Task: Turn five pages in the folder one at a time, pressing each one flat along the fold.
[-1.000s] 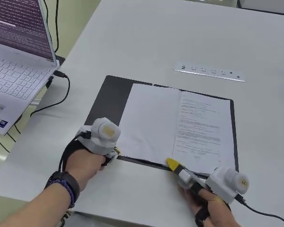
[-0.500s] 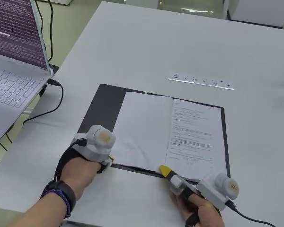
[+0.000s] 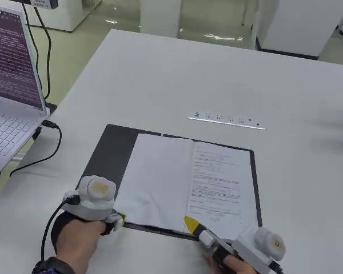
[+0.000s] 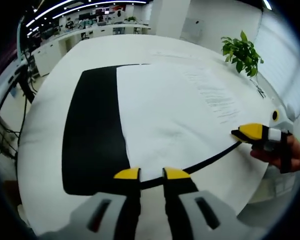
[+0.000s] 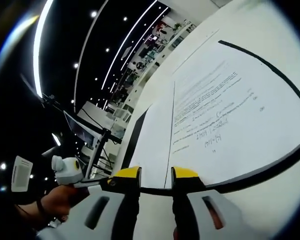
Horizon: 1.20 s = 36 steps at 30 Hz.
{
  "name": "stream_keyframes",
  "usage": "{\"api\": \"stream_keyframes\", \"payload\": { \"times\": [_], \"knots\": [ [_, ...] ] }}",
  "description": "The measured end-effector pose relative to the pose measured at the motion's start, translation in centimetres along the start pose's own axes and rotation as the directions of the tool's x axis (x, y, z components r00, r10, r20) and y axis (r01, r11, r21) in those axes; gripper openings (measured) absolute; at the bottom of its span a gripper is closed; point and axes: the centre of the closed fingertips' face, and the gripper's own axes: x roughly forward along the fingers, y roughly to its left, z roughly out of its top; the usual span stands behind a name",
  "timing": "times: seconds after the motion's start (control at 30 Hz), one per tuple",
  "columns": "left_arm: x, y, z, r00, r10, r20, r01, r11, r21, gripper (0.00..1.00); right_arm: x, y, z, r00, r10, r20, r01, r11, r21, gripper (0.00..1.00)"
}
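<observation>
Open black folder [image 3: 117, 154] with white pages lies lower centre of head view. Fold [image 3: 190, 182] runs up-frame from right gripper [image 3: 191, 224], whose tips sit at fold's bottom end, jaws narrow, gripping nothing. Left gripper [image 3: 121, 218] likewise narrow, empty, at blank page [image 3: 157, 177] lower-left corner.

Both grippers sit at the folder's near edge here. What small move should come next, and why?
Probably slide the right gripper away along the fold, pressing down. Its tips sit at the fold's near end, and the blank page lies turned over, with the left gripper at its near edge.
</observation>
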Motion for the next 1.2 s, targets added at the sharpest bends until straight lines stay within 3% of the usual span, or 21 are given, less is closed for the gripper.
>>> {"api": "stream_keyframes", "payload": {
  "times": [0.2, 0.3, 0.43, 0.67, 0.9, 1.03, 1.1, 1.2],
  "knots": [
    [-1.2, -0.5, 0.6, 0.999, 0.001, 0.045, 0.0, 1.0, -0.019, 0.18, -1.6, -0.8, 0.8, 0.9993, -0.03, 0.022, 0.029, 1.0, 0.006, 0.26],
    [-1.7, -0.9, 0.5, 0.9988, -0.005, 0.049, 0.006, 1.0, -0.011, 0.19, -2.3, -1.3, 1.2, 0.9984, -0.044, 0.036, 0.044, 0.999, 0.008, 0.28],
    [-2.5, -1.9, 0.7, 0.9961, -0.042, 0.077, 0.043, 0.999, -0.005, 0.25, -3.7, -1.5, 1.5, 0.9976, -0.058, 0.039, 0.059, 0.998, -0.004, 0.3],
    [-4.0, -3.3, 1.0, 0.9902, -0.086, 0.11, 0.079, 0.995, 0.067, 0.33, -5.7, -2.0, 1.8, 0.9982, -0.056, 0.024, 0.058, 0.994, -0.091, 0.36],
    [-4.9, -3.8, 0.8, 0.9868, -0.113, 0.116, 0.094, 0.983, 0.159, 0.4, -7.2, -2.3, 1.9, 0.9972, -0.064, -0.039, 0.053, 0.969, -0.24, 0.4],
    [-5.6, -3.9, 0.8, 0.9851, -0.126, 0.117, 0.106, 0.98, 0.168, 0.43, -8.0, -2.3, 2.6, 0.994, -0.074, -0.081, 0.041, 0.936, -0.348, 0.43],
    [-6.1, -3.9, 0.8, 0.9852, -0.124, 0.119, 0.1, 0.977, 0.19, 0.44, -8.5, -2.1, 3.2, 0.9934, -0.079, -0.082, 0.042, 0.923, -0.382, 0.44],
    [-6.5, -3.6, 0.8, 0.9856, -0.121, 0.119, 0.096, 0.976, 0.193, 0.46, -9.3, -1.9, 4.3, 0.9956, -0.077, -0.053, 0.05, 0.917, -0.395, 0.47]
  ]
}}
